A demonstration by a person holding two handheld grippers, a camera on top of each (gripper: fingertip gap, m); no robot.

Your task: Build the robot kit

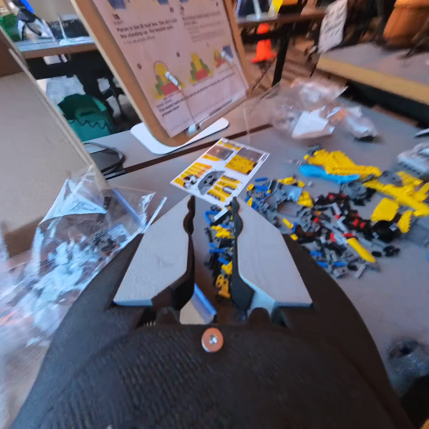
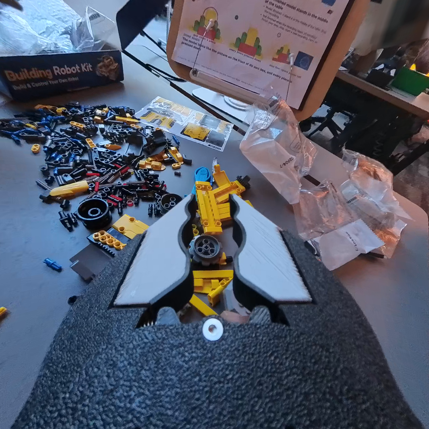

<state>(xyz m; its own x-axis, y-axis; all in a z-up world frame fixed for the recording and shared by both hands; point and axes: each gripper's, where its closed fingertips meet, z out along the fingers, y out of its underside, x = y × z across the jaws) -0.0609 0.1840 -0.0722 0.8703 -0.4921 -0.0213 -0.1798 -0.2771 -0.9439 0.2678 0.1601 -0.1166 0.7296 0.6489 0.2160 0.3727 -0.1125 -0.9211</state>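
We held the left gripper above the grey table, its jaws parted by a narrow gap and nothing clamped between them. Below and just ahead of its tips lay a heap of small blue, black and yellow bricks, with a sticker sheet beyond and a crinkled clear bag to its left.

We kept the right gripper likewise partly open and empty. A grey toothed wheel showed in the gap, apparently lying on the table beneath; whether the fingers touched it, we could not tell. Yellow beams lay just ahead, a black wheel hub off to the left, empty bags to the right.

We judged the wheel light, rigid and smooth, so best pinched across its toothed rim, not its slick faces.
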